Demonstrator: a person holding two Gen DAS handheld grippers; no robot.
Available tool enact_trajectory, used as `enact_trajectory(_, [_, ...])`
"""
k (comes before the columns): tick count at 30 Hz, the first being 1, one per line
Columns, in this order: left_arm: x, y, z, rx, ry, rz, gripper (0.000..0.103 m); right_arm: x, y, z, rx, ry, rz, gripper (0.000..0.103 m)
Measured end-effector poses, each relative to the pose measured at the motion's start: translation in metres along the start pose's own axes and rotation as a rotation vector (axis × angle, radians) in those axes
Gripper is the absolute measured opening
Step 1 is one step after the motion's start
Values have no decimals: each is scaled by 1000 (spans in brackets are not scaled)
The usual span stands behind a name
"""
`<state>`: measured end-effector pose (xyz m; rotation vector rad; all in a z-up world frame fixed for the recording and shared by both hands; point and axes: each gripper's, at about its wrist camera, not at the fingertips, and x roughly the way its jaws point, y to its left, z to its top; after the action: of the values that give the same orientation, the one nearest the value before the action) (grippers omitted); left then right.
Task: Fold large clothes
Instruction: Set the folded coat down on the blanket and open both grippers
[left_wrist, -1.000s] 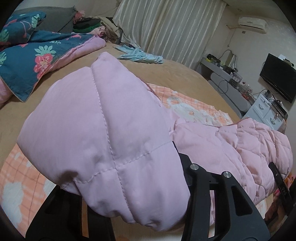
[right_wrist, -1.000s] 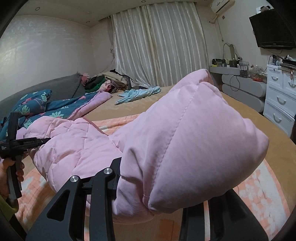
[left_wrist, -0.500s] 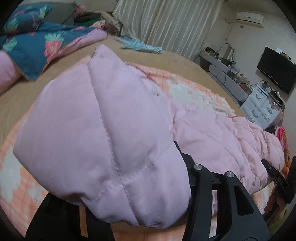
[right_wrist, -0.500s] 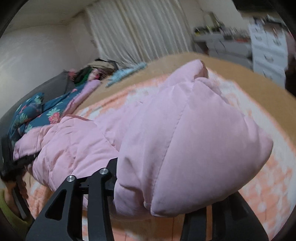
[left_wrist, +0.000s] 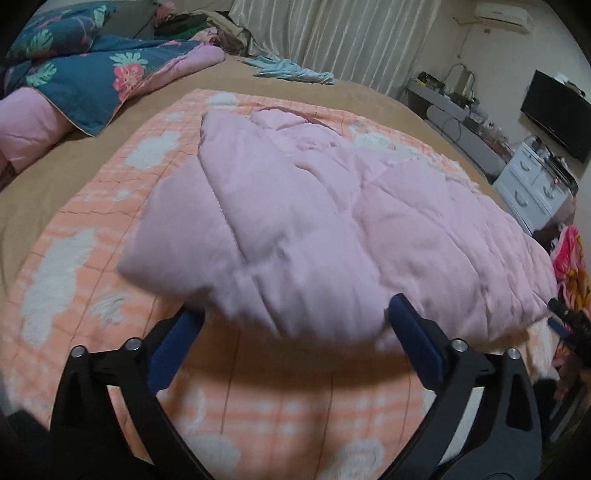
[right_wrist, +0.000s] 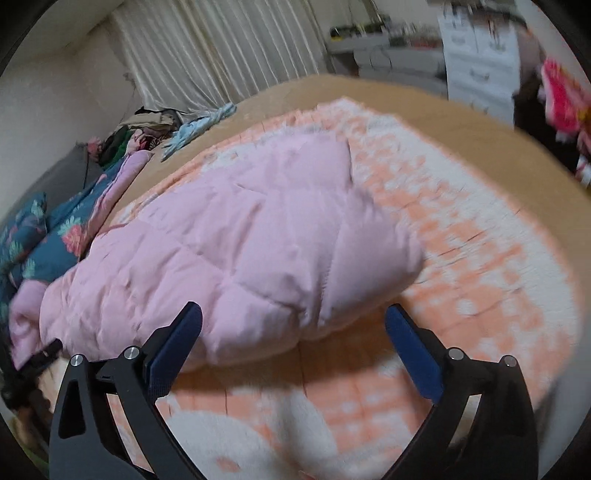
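Note:
A pink quilted padded coat lies folded on an orange-and-white blanket spread over the bed. In the left wrist view its near edge sags between the wide-apart blue pads of my left gripper, whose jaws are opening; the pads do not press on it. In the right wrist view the same coat rests on the blanket, its near corner between the spread pads of my right gripper, also opening and free of the cloth. The other gripper's tip shows at each view's edge.
A dark floral quilt and a pile of clothes lie at the head of the tan bed. A light blue garment is near the curtains. White drawers, a shelf and a wall television stand at the bed's right side.
Both grippers held the puffed pink coat raised and shut on it; they moved forward and down, laid it on the blanket, and their jaws have sprung wide, letting go.

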<state>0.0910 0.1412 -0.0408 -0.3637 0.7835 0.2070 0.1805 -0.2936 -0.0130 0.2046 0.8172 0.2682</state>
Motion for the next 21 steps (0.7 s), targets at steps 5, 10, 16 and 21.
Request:
enact_trajectory(5, [-38, -11, -10, 43, -43, -19, 94, -58, 22, -20, -122, -61, 29, 99])
enact_trajectory(10, [-71, -25, -14, 73, -83, -44, 94, -100, 51, -36, -223, -111, 58, 99])
enact_trajectory(16, [-96, -44, -25, 123, -108, -67, 94, -135, 71, -46, -265, -161, 86, 99])
enact_trajectory(21, [-110, -56, -39, 134, -120, -90, 94, -145, 87, -57, -275, -165, 110, 99])
